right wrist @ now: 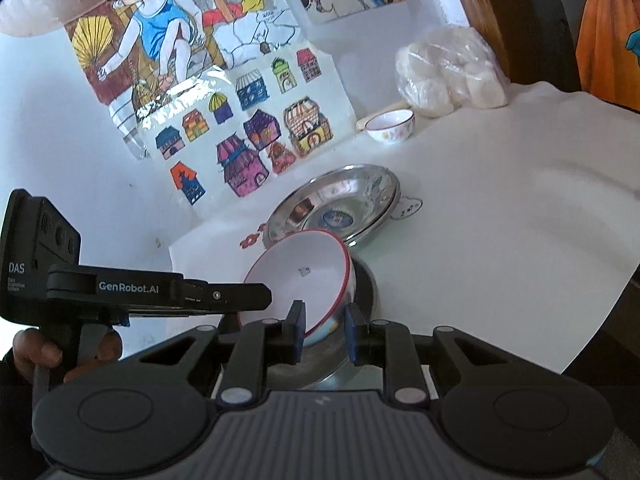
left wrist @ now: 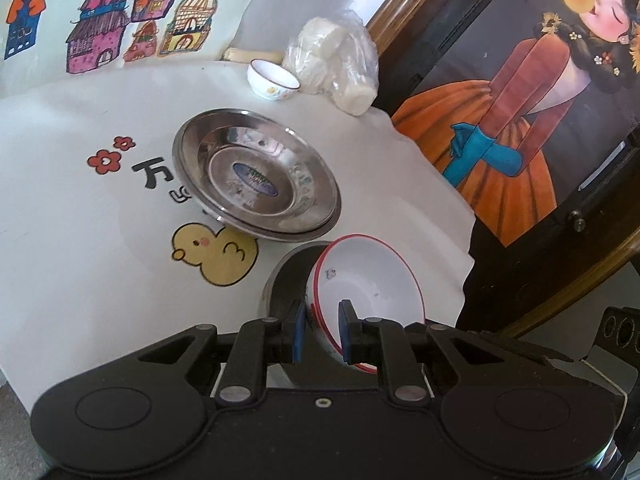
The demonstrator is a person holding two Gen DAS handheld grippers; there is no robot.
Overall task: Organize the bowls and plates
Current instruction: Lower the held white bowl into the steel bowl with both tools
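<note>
A white bowl with a red rim (left wrist: pixel 368 280) tilts inside a steel bowl (left wrist: pixel 282 280) near the table's front edge. My left gripper (left wrist: pixel 322 332) is shut on the white bowl's wall, one blue pad outside it and one inside. In the right wrist view that left gripper (right wrist: pixel 264 296) reaches in from the left onto the white bowl (right wrist: pixel 296 276). My right gripper (right wrist: pixel 325 334) is closed over the near wall of the steel bowl (right wrist: pixel 324 364), with the white bowl's lower edge also between its pads. Stacked steel plates (left wrist: pixel 256 176) lie just beyond.
A small white bowl with a flower print (left wrist: pixel 272 80) stands at the back beside a plastic bag of white buns (left wrist: pixel 336 60). The white table cover (left wrist: pixel 80 260) ends at the right against a dark framed picture (left wrist: pixel 520 120). Drawings hang on the wall (right wrist: pixel 248 120).
</note>
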